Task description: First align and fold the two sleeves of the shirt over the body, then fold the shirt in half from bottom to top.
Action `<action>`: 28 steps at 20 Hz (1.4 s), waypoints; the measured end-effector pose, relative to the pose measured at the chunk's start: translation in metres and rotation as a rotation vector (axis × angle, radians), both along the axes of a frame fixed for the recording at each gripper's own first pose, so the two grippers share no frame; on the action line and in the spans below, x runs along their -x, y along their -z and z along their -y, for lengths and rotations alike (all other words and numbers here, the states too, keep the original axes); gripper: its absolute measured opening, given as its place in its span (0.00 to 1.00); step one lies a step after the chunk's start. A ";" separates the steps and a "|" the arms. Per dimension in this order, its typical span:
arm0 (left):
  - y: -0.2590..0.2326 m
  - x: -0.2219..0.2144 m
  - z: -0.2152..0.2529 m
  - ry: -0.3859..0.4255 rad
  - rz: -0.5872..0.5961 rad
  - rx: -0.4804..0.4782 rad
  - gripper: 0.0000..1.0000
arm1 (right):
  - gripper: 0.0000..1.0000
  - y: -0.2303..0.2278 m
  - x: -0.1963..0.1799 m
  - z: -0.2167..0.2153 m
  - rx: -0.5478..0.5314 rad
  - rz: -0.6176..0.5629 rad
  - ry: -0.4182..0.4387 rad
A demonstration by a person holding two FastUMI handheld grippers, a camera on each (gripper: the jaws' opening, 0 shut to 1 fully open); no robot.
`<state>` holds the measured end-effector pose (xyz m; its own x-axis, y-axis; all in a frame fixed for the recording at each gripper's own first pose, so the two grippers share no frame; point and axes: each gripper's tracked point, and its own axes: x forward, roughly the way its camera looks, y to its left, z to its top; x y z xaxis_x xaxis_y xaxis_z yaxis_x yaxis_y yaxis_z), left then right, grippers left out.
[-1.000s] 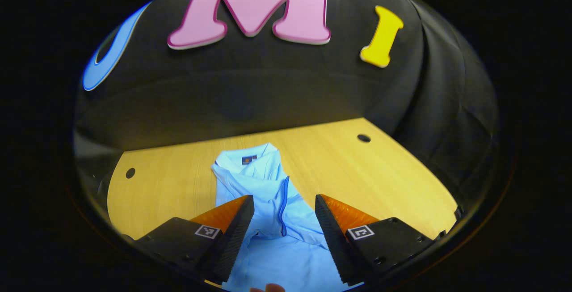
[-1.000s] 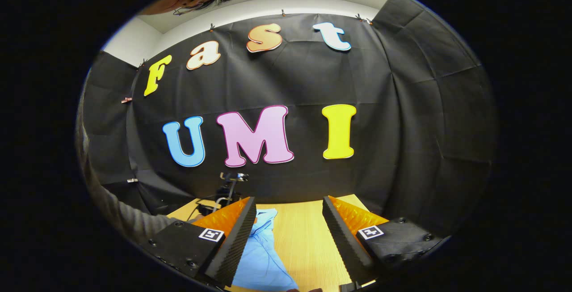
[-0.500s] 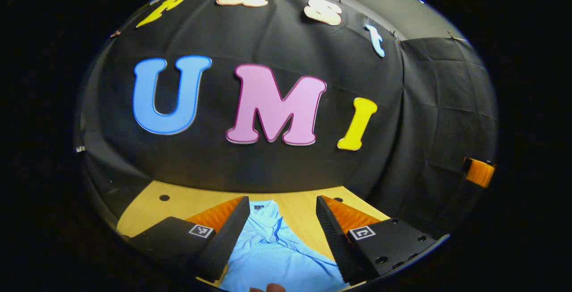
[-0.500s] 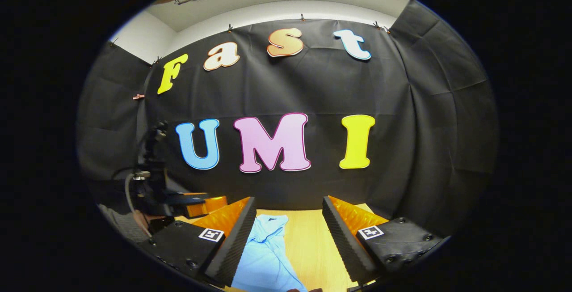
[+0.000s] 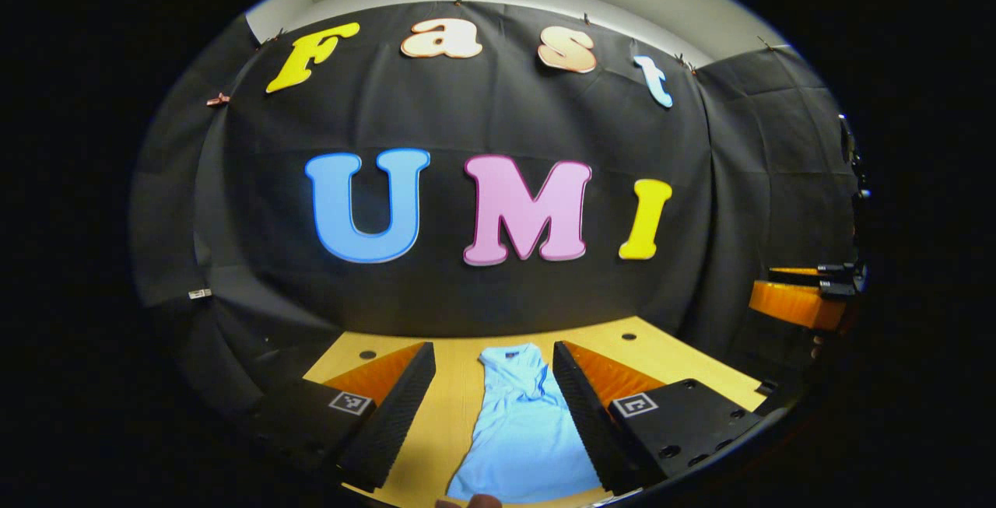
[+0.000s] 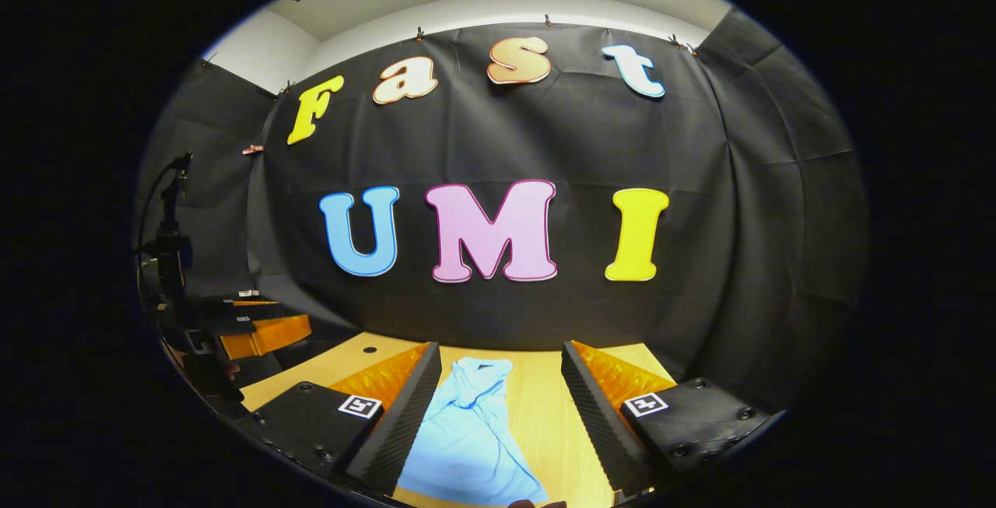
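Plain light-blue fabric shirt with a small dark label patch at the collar. Pale yellow wood-grain tabletop with small dark round holes. Matte black gripper bodies carry black-and-white square markers.

wooden table — blue shirt on it

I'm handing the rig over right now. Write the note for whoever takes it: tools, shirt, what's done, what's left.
Left tool: open, holding nothing, raised above the table.
Right tool: open, holding nothing, also raised.
Shirt: flat on the table as a narrow strip, collar toward the wall; sleeves look folded over the body.
Left: grip the near hem and fold bottom to top. The hem corners lie at the view's edge, so check them first.
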<state>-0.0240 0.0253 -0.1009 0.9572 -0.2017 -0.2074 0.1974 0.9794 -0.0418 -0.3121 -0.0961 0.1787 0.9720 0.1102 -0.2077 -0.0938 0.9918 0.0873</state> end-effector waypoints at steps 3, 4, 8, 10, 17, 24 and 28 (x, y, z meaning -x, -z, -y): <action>0.072 0.025 -0.011 0.000 -0.189 -0.011 0.97 | 0.96 0.053 0.014 0.006 0.049 -0.146 0.002; 0.100 0.035 -0.011 0.014 -0.271 -0.001 0.97 | 0.97 0.082 0.023 0.009 0.054 -0.226 -0.001; 0.214 0.067 -0.014 0.047 -0.563 0.046 0.97 | 0.97 0.190 0.061 0.014 0.001 -0.519 0.000; 0.262 0.066 -0.031 -0.010 -0.678 0.025 0.98 | 0.97 0.237 0.074 0.023 0.011 -0.625 0.006; 0.338 0.065 -0.051 -0.064 -0.842 -0.050 0.98 | 0.98 0.322 0.091 0.040 0.086 -0.780 0.003; 0.356 0.051 -0.046 -0.054 -0.874 -0.116 0.98 | 0.98 0.351 0.082 0.031 0.109 -0.826 -0.022; 0.358 0.048 -0.043 -0.045 -0.878 -0.136 0.99 | 0.98 0.366 0.081 0.020 0.129 -0.852 -0.043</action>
